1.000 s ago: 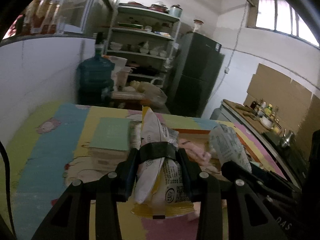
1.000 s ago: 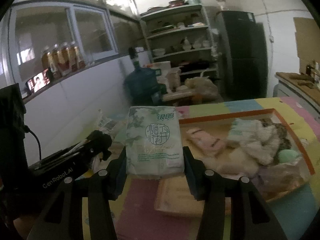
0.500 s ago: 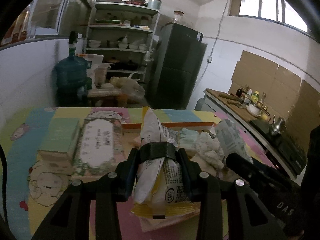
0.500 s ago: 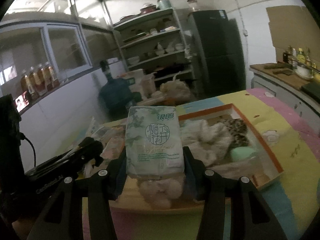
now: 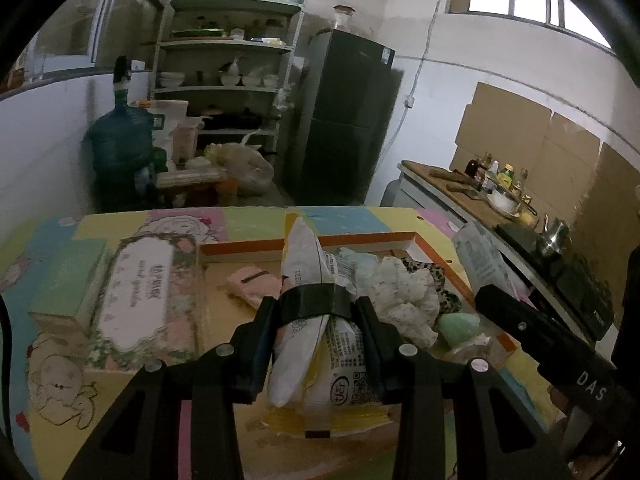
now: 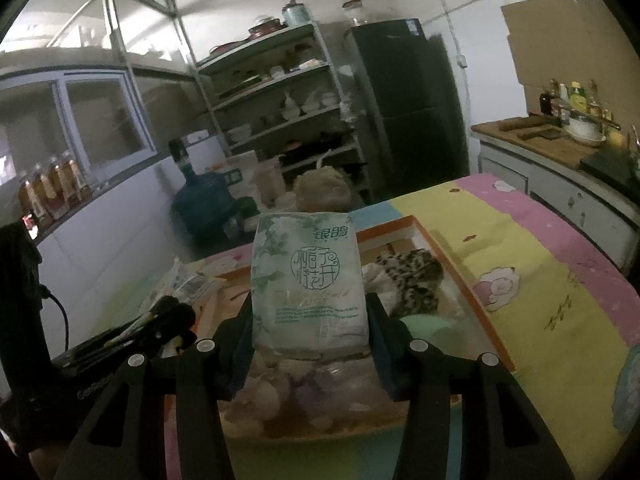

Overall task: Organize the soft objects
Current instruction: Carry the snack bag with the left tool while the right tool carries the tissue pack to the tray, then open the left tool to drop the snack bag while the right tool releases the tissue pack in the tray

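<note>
The left gripper (image 5: 316, 316) is clamped on a white and yellow snack bag (image 5: 320, 344), its 2 fingers (image 5: 260, 332) pressing the bag's sides so the pack stands upright and pinched at the waist. The right gripper (image 6: 308, 320) is closed on a pale green tissue pack (image 6: 308, 280), held flat-faced between its jaws, which stand wider than the left pair. Both packs hang above the orange-rimmed tray (image 5: 360, 238) on the cartoon-print table (image 5: 60, 380).

The left wrist view shows the tray's contents plainly: a pink cloth (image 5: 252, 286), a white fluffy bundle (image 5: 404, 296), a leopard-print piece (image 5: 432, 276) and a mint green object (image 5: 456, 326). It also shows 2 tissue boxes to the left of the tray, a floral one (image 5: 144, 300) beside a plain green one (image 5: 68, 284), and the right gripper's arm crossing at lower right.

The right wrist view hides those boxes; it shows the tray's right rim (image 6: 460, 280) and the left gripper's dark body (image 6: 132, 340) at lower left.
</note>
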The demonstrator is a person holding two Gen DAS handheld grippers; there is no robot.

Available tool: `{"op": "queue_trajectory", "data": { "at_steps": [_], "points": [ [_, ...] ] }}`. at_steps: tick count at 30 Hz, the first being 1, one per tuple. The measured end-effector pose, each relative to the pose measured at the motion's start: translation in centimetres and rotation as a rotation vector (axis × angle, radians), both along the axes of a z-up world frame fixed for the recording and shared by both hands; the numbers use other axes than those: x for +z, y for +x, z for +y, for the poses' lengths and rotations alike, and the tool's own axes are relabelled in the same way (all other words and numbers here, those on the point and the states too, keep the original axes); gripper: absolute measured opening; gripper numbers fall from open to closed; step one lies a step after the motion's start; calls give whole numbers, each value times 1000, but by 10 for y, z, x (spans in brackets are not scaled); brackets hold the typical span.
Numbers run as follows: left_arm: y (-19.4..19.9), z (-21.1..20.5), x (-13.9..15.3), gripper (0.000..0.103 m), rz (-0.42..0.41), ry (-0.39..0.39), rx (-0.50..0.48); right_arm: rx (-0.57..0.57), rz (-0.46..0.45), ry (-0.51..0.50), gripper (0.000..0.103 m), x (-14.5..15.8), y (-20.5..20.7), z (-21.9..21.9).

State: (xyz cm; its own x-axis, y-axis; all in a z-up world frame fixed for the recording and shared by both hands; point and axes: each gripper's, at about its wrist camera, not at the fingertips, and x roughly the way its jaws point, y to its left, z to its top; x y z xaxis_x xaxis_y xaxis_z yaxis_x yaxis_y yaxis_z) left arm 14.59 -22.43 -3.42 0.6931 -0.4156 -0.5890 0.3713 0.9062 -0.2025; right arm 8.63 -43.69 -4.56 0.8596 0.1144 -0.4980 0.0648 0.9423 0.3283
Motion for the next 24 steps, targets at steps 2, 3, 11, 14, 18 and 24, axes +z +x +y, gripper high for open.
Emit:
{"op": "queue_trajectory", "data": {
  "at_steps": [2,3,11,14,18,24],
  "points": [
    [4,-6,-1,40,6,3,-8,-7,4,1,52,-2,2,-3],
    [6,-8,-3,40,8,4,-12,-10,5,2,52,-3,4,-5],
    [20,-22,-9,40,29,7,-27,-15,24,6,52,-10,17,-13],
    [26,-27,-14,40,47,4,-34,-11,32,7,52,-13,22,-15],
    [33,-31,-22,40,73,2,-43,-11,49,12,52,-19,29,-18],
    [43,-37,-33,40,105,1,-52,-7,76,19,52,-28,39,-21]
  ]
}}
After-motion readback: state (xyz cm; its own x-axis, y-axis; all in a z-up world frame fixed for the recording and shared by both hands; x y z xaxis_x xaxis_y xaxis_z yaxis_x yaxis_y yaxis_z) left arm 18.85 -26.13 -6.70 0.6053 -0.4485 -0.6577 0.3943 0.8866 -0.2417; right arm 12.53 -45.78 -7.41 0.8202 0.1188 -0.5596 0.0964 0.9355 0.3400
